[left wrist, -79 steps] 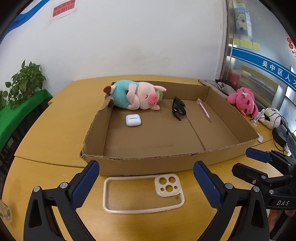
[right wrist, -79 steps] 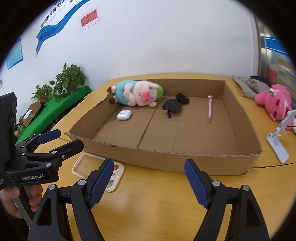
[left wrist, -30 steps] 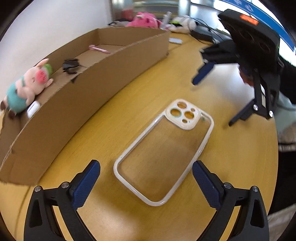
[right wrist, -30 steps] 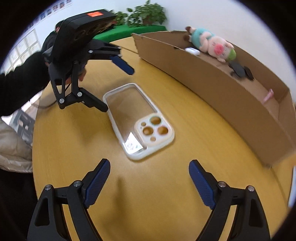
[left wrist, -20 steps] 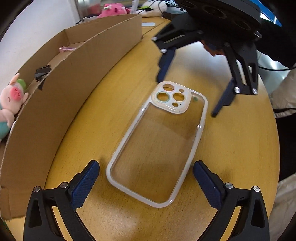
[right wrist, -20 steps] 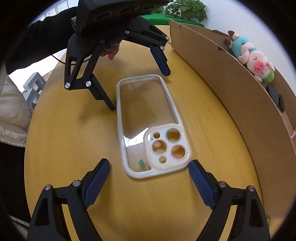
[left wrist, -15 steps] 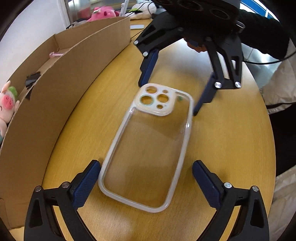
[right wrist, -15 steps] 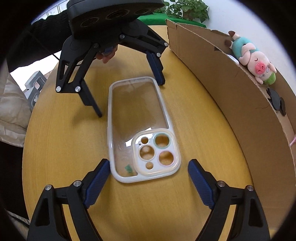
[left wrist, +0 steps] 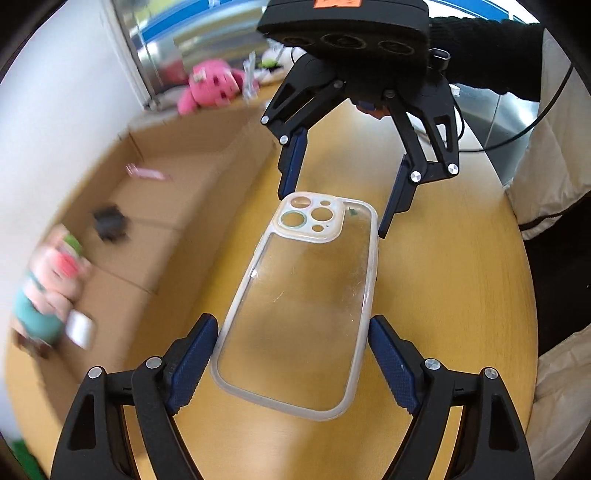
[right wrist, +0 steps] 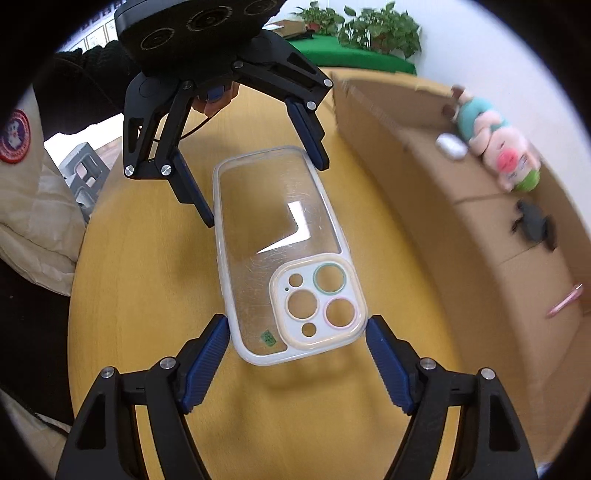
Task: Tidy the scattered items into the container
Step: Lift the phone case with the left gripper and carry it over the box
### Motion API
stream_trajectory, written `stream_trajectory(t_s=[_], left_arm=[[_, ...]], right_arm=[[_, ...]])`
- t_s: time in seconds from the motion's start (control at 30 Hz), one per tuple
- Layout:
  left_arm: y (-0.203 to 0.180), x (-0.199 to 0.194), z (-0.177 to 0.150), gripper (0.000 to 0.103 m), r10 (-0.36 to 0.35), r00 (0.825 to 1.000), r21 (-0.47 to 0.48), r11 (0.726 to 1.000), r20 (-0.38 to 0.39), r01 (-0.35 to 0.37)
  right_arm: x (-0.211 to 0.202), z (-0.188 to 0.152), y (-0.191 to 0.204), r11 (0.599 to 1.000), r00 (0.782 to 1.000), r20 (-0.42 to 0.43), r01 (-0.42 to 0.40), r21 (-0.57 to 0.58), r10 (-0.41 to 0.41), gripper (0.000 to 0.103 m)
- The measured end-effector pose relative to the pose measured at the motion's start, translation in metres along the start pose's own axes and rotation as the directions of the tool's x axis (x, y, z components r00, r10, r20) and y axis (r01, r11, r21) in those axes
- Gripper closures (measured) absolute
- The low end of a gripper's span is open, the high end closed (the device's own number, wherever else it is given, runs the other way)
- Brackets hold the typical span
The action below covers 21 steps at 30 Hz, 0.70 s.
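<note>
A clear phone case (left wrist: 299, 306) with a cream camera frame is held off the wooden table by both grippers. My left gripper (left wrist: 291, 360) is shut on its plain end. My right gripper (right wrist: 297, 360) is shut on the camera end of the case (right wrist: 284, 258). The two grippers face each other; the right one shows in the left wrist view (left wrist: 343, 192), the left one in the right wrist view (right wrist: 258, 177). The open cardboard box (left wrist: 177, 206) lies to the left in the left wrist view and to the right in the right wrist view (right wrist: 461, 236).
In the box lie a plush pig (right wrist: 495, 147), a white earbud case (right wrist: 450, 146), black sunglasses (right wrist: 535, 225) and a pink pen (right wrist: 565, 301). A pink plush toy (left wrist: 207, 86) sits beyond the box. Green plants (right wrist: 369, 26) stand at the wall.
Both grippers have closed in from open onto the two ends of the phone case and raised it off the table. The background is now blurred with motion.
</note>
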State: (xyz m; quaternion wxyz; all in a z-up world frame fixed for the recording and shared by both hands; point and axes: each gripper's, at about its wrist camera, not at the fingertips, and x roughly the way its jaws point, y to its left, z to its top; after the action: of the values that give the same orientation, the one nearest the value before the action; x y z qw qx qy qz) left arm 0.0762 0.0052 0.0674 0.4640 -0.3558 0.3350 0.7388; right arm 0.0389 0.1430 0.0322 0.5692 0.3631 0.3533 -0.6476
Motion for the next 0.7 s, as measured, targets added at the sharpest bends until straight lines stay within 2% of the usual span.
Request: stream_trajectory(t_s=[0.13,0.2,0.23,0.37,0.53,0.7], left_arm=[[0.030,-0.029,0.026,0.016,0.081,0.996,0.055,0.995,0.024,-0.083],[0.041,-0.051,0.028,0.016,0.120,0.992,0.069,0.990,0.032,-0.122],[0.052,-0.057,0.033,0.016,0.139,0.990,0.074,0.987,0.037,-0.141],[0.087,-0.067,0.035,0.016,0.180,0.984,0.071,0.981,0.014,-0.180],[0.120,-0.069,0.024,0.016,0.184,0.983,0.049,0.982,0.003,-0.184],[0.147,-0.045,0.003,0.017,0.153,0.987,0.019,0.988,-0.047,-0.152]], right_arm=[[-0.036,0.019,-0.021,0.997,0.998,0.012,0.065,-0.035,-0.065,0.027],[-0.053,0.036,-0.031,0.994,0.996,0.020,0.092,-0.051,-0.091,0.027],[-0.055,0.047,-0.028,0.993,0.995,0.019,0.103,-0.057,-0.102,0.027],[-0.061,0.081,-0.057,0.985,0.990,0.004,0.141,-0.094,-0.142,0.027],[-0.041,0.111,-0.084,0.985,0.992,-0.012,0.126,-0.121,-0.129,0.027],[-0.003,0.120,-0.106,0.990,0.996,-0.030,0.083,-0.114,-0.087,0.027]])
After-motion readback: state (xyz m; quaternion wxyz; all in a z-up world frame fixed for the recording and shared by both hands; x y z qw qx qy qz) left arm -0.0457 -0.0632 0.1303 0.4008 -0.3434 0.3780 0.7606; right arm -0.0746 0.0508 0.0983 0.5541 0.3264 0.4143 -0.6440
